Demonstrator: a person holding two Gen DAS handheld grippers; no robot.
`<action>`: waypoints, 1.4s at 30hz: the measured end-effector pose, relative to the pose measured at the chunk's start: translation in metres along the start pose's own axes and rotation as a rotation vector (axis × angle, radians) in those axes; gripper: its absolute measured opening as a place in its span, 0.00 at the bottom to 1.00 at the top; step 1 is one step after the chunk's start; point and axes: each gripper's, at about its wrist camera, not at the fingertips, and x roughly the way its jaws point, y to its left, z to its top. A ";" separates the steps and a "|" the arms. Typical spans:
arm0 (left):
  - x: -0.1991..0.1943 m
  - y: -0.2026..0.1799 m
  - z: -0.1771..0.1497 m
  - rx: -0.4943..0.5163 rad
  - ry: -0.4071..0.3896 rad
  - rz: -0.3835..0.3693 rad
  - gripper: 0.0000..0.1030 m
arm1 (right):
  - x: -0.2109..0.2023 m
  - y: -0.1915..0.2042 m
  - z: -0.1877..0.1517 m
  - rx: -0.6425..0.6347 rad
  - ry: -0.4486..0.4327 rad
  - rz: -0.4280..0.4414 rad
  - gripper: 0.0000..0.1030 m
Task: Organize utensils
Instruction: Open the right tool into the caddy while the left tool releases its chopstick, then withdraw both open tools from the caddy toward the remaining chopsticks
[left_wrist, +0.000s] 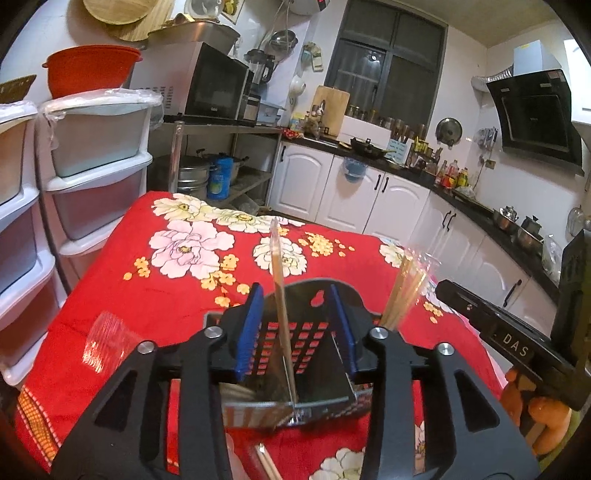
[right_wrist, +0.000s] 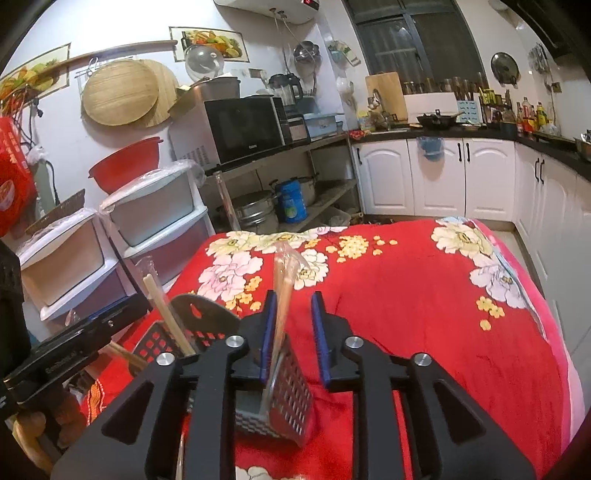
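Observation:
A black perforated utensil holder (left_wrist: 314, 334) stands on the red flowered cloth, right under both grippers. In the left wrist view a plastic-wrapped pair of chopsticks (left_wrist: 280, 280) stands upright in its middle compartment, between the blue pads of my left gripper (left_wrist: 295, 295). The pads stand apart and do not press it. A second wrapped bundle of chopsticks (left_wrist: 400, 295) leans out of the right compartment. In the right wrist view that bundle (right_wrist: 283, 284) rests beside the left pad of my right gripper (right_wrist: 293, 297), whose jaws are apart over the holder (right_wrist: 291, 391).
The red flowered cloth (right_wrist: 424, 314) covers the table. White plastic drawer towers (left_wrist: 92, 177) stand close on the left. Loose chopsticks (left_wrist: 266, 463) and clear wrapping (left_wrist: 107, 339) lie on the cloth near me. A gloved hand (left_wrist: 539, 410) holds the right tool. Kitchen cabinets line the back.

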 end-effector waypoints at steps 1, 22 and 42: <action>-0.002 0.000 -0.001 0.000 0.001 0.001 0.31 | -0.002 0.000 -0.001 0.000 0.002 0.000 0.21; -0.051 0.017 -0.035 -0.051 0.012 -0.011 0.85 | -0.048 0.014 -0.030 -0.036 0.016 0.008 0.50; -0.063 0.040 -0.083 -0.099 0.097 0.029 0.89 | -0.077 0.015 -0.079 -0.061 0.097 -0.015 0.55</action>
